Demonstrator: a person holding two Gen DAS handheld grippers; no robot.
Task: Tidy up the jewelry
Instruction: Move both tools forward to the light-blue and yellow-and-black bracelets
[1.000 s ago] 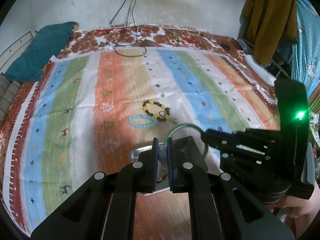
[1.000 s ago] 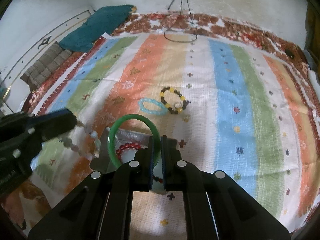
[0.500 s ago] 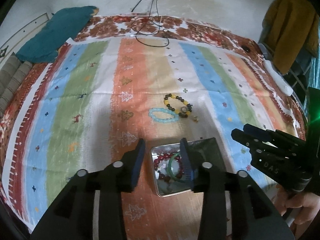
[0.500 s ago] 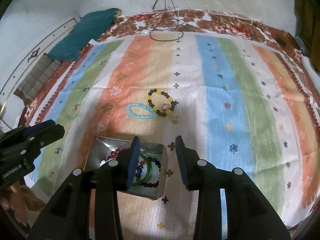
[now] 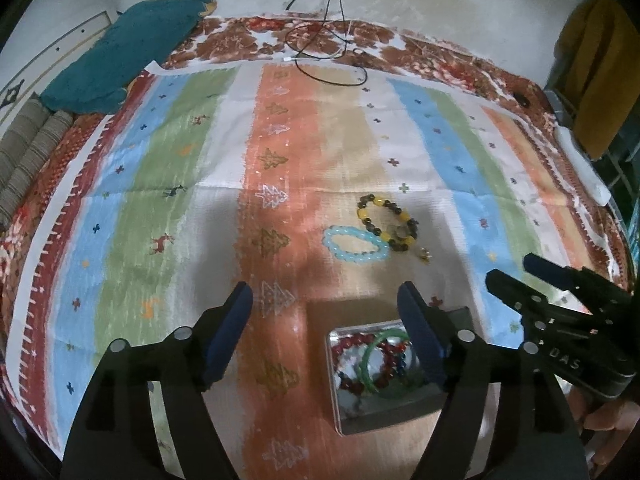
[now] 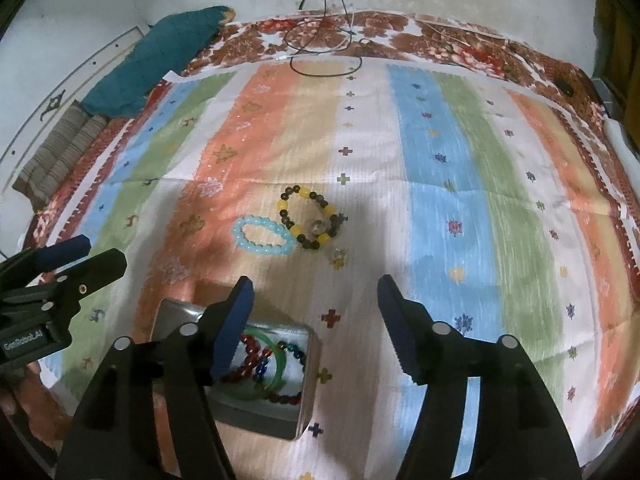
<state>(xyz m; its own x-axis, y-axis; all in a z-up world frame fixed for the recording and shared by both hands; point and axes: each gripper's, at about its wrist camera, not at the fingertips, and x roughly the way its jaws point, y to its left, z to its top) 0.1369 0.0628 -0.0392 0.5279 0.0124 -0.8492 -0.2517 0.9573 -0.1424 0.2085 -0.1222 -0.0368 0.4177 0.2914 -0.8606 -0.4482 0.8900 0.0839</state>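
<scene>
Currently both the left tongs (image 5: 326, 338) and right tongs (image 6: 316, 330) hover with jaws spread wide and empty above the metal tin (image 6: 276, 416), which holds the green bangle (image 6: 280, 360) on the striped cloth (image 6: 440, 200).

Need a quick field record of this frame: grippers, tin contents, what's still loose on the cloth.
left gripper: open, empty
right gripper: open, empty
metal tin: on striped cloth, lid off
in tin: green bangle, red bead bracelet, other beads
loose on cloth: light blue bead bracelet, touching yellow-and-dark bead bracelet; small charm beside them
far edge: black cable, teal cushion
</scene>
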